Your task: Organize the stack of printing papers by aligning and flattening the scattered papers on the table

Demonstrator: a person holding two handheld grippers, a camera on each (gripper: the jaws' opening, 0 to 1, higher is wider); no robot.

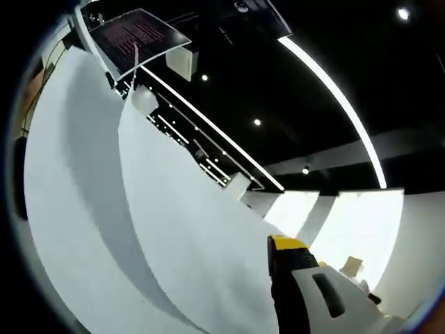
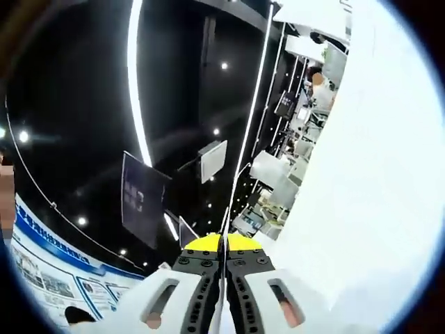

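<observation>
Right gripper (image 2: 224,245) jaws pressed together, thin white paper edge pinched between. Left gripper (image 1: 292,268): one jaw seen, state cannot tell. Papers (image 1: 174,229) lifted, bowing wide across both views; table not seen. Sheets light, floppy, slippery, crease easily; best held at edges. Dark hall, ceiling light strips (image 1: 334,90), hanging screen (image 1: 135,35).

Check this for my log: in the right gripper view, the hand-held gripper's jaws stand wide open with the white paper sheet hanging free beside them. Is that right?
Not quite. In the right gripper view the right hand-held gripper has its yellow-tipped jaws closed together, with a thin white edge pinched between them, apparently part of the white paper sheet, which fills the right side of that view.
</observation>
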